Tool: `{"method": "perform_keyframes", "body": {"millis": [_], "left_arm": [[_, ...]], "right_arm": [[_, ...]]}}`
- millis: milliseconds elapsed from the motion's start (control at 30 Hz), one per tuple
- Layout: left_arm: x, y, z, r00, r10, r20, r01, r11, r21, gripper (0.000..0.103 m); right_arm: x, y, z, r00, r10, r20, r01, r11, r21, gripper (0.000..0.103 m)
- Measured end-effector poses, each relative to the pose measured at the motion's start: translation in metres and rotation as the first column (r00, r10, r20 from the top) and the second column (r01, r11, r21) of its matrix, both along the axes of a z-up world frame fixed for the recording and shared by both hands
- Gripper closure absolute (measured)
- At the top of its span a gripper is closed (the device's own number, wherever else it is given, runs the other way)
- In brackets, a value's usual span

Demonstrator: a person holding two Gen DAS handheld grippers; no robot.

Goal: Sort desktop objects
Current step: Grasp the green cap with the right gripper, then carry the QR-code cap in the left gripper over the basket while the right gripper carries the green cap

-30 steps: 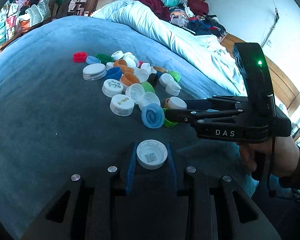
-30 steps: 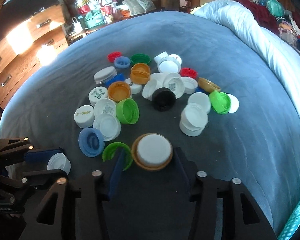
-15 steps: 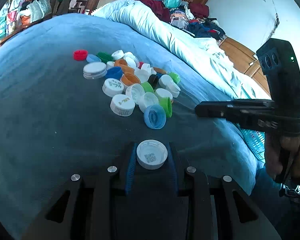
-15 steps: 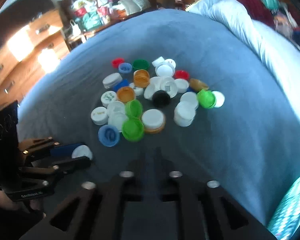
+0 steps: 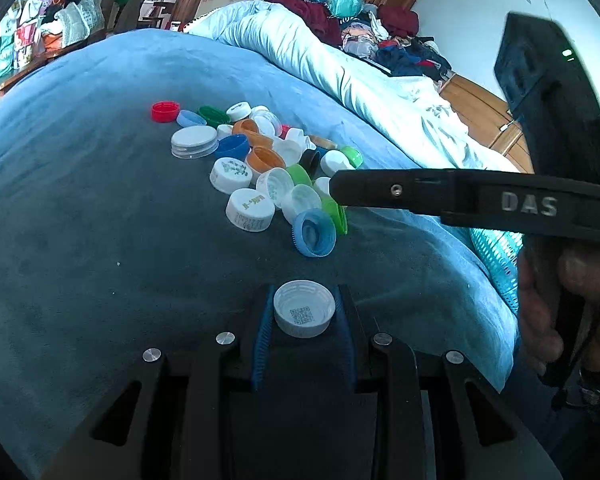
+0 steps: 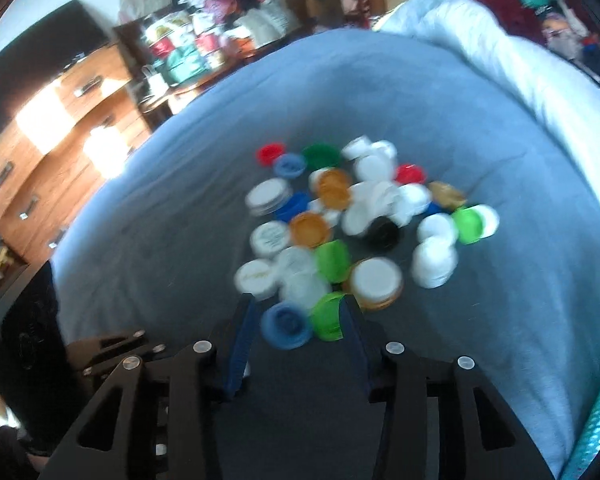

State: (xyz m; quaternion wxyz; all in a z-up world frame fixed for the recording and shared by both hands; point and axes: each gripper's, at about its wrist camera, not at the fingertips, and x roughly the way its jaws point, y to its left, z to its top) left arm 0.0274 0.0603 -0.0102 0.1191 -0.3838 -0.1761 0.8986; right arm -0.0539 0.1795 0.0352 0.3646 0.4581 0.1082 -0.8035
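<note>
My left gripper [image 5: 304, 300] is shut on a white cap [image 5: 304, 314] that lies open side up, with a QR code inside. It hovers low over the blue blanket [image 5: 80, 220]. Farther out lies a pile of caps [image 5: 260, 160] in several colours. My right gripper [image 6: 296, 304] is above the pile's near edge and its jaws are opening. A blue cap [image 6: 286, 326] and a green cap [image 6: 328, 316] show between its fingers, lying on the blanket, not pressed. In the left wrist view the right gripper [image 5: 336, 190] reaches in from the right over the green cap [image 5: 336, 212].
A white duvet [image 5: 360, 72] runs along the bed's far right side. A teal mesh basket [image 5: 496, 252] stands off the right edge of the bed. Wooden drawers [image 6: 40, 152] line the left. A hand [image 5: 540, 320] holds the right gripper's handle.
The right gripper left the orange cap with the white top on the blanket, rose, narrowed, then spread again over the blue and green caps. The left gripper kept still with its white cap.
</note>
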Motion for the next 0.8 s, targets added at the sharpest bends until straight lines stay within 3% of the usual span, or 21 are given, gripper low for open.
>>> {"method": "perform_keyframes", "body": {"millis": [167,200,333,600,800], "left_arm": [[0.0,-0.001,-0.001,1.0,-0.002,0.0,0.002,1.0,0.003,0.077],[0.001,-0.001,-0.001,1.0,-0.003,0.0,0.003,1.0,0.002,0.077],[0.0,-0.001,-0.001,1.0,-0.004,0.002,0.004,1.0,0.001,0.077],[0.003,0.006,0.009,1.0,0.016,-0.013,-0.017,0.998,-0.061,0.078],[0.002,0.011,0.043,0.997,0.053,-0.062,-0.061,0.99,-0.127,0.078]], "right_arm": [[-0.016,0.005,-0.024,0.997,-0.008,0.079,0.007,1.0,0.015,0.052],[-0.017,0.007,-0.027,0.996,-0.012,0.083,0.011,1.0,0.01,0.06],[-0.017,0.019,-0.029,0.994,-0.032,0.104,0.037,0.998,-0.046,0.071],[0.007,0.045,0.017,0.999,-0.049,-0.005,0.049,0.996,-0.081,0.071],[0.033,0.072,0.05,0.994,-0.057,-0.097,0.05,0.996,-0.07,0.071]]}}
